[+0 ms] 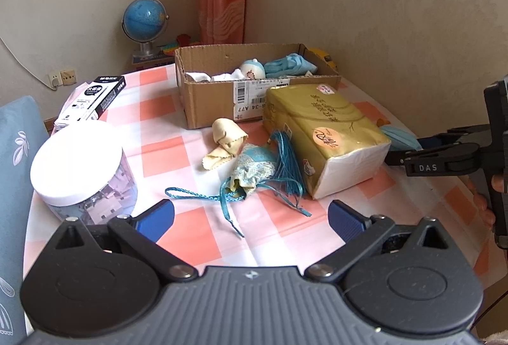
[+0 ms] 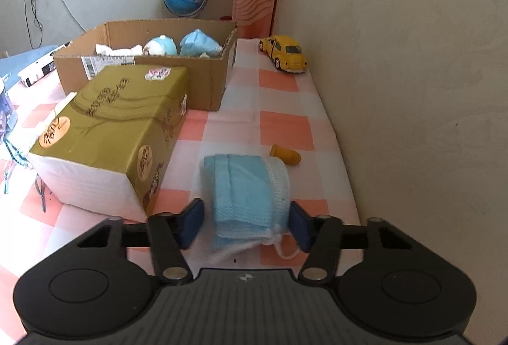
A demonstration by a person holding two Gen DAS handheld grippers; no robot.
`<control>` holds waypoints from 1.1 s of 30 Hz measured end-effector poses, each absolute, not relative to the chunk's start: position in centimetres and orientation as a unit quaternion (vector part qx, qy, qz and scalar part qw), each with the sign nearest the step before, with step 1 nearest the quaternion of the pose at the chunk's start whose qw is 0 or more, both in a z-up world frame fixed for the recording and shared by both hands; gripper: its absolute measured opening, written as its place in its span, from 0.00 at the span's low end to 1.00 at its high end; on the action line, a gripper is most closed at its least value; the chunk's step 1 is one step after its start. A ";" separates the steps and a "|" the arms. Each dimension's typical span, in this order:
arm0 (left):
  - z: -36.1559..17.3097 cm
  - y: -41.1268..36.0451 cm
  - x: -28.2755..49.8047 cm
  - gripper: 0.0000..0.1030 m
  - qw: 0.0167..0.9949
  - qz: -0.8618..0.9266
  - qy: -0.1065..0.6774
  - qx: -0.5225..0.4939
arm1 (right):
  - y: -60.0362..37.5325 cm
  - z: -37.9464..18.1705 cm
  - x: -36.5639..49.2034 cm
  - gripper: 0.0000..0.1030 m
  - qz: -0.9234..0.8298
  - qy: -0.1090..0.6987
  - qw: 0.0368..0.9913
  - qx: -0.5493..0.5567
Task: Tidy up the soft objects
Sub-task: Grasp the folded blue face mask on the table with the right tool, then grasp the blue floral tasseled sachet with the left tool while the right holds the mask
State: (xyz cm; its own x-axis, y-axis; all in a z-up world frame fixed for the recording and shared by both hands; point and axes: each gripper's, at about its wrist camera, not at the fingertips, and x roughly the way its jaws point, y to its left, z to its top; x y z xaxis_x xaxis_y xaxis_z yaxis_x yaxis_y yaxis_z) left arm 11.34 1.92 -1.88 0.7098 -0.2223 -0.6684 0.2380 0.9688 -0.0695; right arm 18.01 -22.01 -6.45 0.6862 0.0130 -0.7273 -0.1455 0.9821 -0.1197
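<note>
A folded light-blue face mask (image 2: 247,186) lies on the checked tablecloth between the fingers of my right gripper (image 2: 246,207). The right pad is at its edge and a sliver of cloth shows beside the left pad, so the jaws stand open around it. In the left wrist view the same mask (image 1: 400,137) peeks out behind the gold tissue pack (image 1: 324,129). My left gripper (image 1: 250,208) hangs open and empty, short of a brocade sachet (image 1: 254,167) with teal tassels and a crumpled yellow cloth (image 1: 225,135). The cardboard box (image 1: 206,103) holds a small plush, blue masks and white cloth.
A white-lidded clear jar (image 1: 79,167) stands at the left and a black-and-white carton (image 1: 92,100) behind it. A yellow toy car (image 2: 284,53) and a small orange rubber tip (image 2: 284,154) sit along the wall side. The wall runs close along the table's right edge.
</note>
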 end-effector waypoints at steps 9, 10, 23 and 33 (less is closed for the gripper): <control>-2.1 1.4 11.5 0.99 0.922 -0.138 0.362 0.017 | -22.3 -6.1 16.6 0.39 0.041 0.407 0.910 -0.067; -2.2 1.4 11.5 0.99 0.921 -0.139 0.363 0.019 | -22.2 -6.0 16.2 0.39 0.041 0.409 0.909 -0.067; -2.8 1.7 14.4 0.67 0.926 -0.131 0.353 0.033 | -21.9 -6.2 13.5 0.80 0.060 0.409 0.908 -0.071; -4.9 0.8 18.0 0.45 0.913 -0.150 0.375 0.053 | -21.3 -7.4 12.9 1.00 0.084 0.416 0.903 -0.069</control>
State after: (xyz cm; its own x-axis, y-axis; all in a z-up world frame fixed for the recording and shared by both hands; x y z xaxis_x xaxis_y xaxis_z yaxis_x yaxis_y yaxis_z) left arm 17.98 0.76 -4.86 0.6743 -0.2347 -0.7002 0.3144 0.9492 -0.0153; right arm 12.89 -21.27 -7.40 0.6405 0.0940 -0.7622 -0.2091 0.9763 -0.0552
